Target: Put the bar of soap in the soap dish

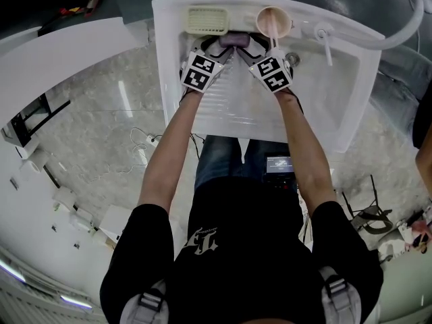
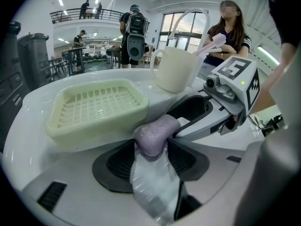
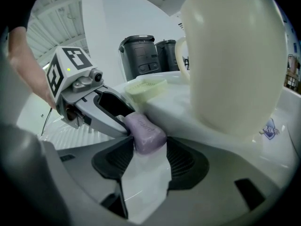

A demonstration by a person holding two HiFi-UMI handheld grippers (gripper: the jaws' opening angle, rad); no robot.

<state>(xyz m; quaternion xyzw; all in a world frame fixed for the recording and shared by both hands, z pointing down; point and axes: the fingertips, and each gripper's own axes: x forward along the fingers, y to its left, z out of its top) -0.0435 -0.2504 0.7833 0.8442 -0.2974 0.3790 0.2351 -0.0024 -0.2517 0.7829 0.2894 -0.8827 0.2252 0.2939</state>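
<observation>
Soap [image 2: 155,133]: purple bar, held off the sink's back ledge just in front of the dish, between the dish and the cup. It is not in the dish. Whether its underside touches the ledge cannot be told.
Left gripper [image 2: 151,147]: clenched on the soap. Its own view shows the near end of the bar wedged between both black pads at their tips.
Right gripper [image 3: 146,147]: also clamped on the soap, taking the opposite end. Both pads press the bar's sides.
Grippers together: the two come in from either side and meet at the bar, tips nearly touching. Each shows in the other's view with its marker cube up.
Dish [image 1: 207,20]: pale yellow, slotted floor, nothing in it. It sits on the back ledge at the left, flat and upright.
Cup [image 1: 273,22]: cream, with a handle. It stands on the back ledge right of the dish, just beside the right gripper.
Sink [image 1: 169,59]: white, with a ribbed slope under the grippers.
Tap [image 1: 324,36]: on the ledge right of the cup, well apart from the soap.
Person: seen from above, black shirt, both forearms stretched forward over the sink.
Background: people stand behind the sink in the left gripper view. Dark bins [image 3: 138,55] show in the right gripper view.
</observation>
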